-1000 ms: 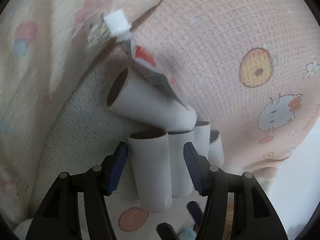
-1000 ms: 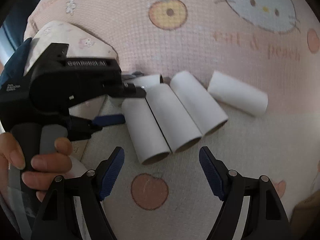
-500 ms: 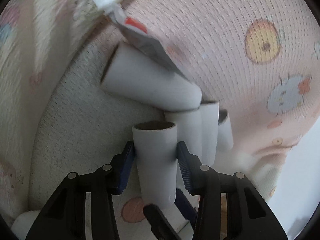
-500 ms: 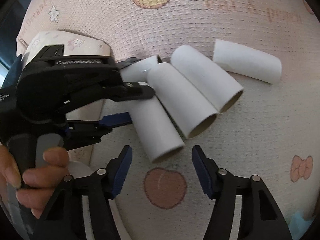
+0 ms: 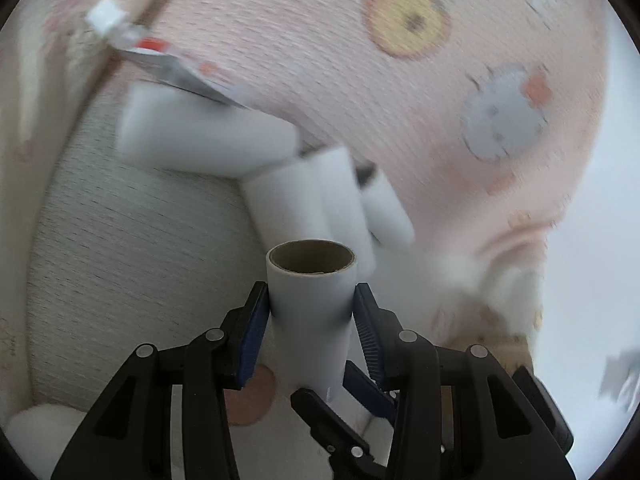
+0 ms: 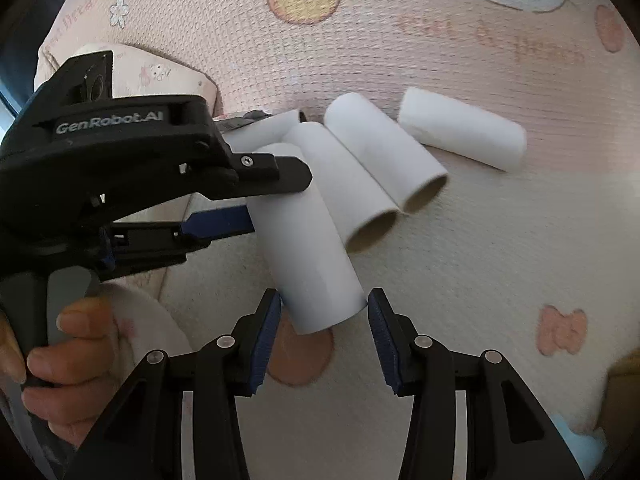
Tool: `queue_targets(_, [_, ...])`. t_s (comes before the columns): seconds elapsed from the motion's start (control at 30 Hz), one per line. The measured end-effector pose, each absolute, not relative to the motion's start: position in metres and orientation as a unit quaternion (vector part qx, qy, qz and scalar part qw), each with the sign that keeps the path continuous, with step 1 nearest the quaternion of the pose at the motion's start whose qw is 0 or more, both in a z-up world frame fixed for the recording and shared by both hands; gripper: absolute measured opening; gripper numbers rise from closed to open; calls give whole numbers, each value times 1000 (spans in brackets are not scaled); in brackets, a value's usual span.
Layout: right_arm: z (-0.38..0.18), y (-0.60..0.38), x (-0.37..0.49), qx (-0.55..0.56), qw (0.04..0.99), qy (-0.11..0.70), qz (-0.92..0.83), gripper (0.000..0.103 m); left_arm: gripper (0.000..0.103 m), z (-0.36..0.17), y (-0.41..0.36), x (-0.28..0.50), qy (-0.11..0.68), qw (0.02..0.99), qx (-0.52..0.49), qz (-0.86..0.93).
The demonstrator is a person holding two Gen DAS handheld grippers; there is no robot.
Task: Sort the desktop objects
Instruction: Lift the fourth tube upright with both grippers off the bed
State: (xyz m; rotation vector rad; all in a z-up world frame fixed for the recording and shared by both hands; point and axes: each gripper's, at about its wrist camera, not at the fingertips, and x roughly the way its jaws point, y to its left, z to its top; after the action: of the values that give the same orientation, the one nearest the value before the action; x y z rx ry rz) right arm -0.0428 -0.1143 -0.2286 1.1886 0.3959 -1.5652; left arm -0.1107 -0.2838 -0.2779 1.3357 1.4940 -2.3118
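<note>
Left gripper (image 6: 240,196), marked "GenRobot.AI", clamped on a white cardboard tube (image 6: 308,252) raised above the "Sweet Dream" cartoon-cat blanket (image 6: 400,40); right gripper (image 6: 322,336) parted around its lower end; three tubes (image 6: 384,152) lying beyond

In the right wrist view, one cardboard tube (image 6: 308,240) sits between the left tool's (image 6: 256,196) fingers, its near end between the right tool's (image 6: 322,336) spread fingers. Two tubes (image 6: 360,176) lie side by side just right of it; a fourth tube (image 6: 464,134) lies apart, farther right, on the mat (image 6: 480,260).
</note>
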Motion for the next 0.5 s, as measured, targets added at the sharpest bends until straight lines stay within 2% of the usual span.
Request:
queue_targets(0.13, [-227,-86,-45,507,532,148,-662,43,46,-272,-260,-115,465,-8,450,-763])
queue_targets(0.5, [-222,-45,-43,512,506,156,-676,43,47,-267,-211,-111,401,-97,492,-767])
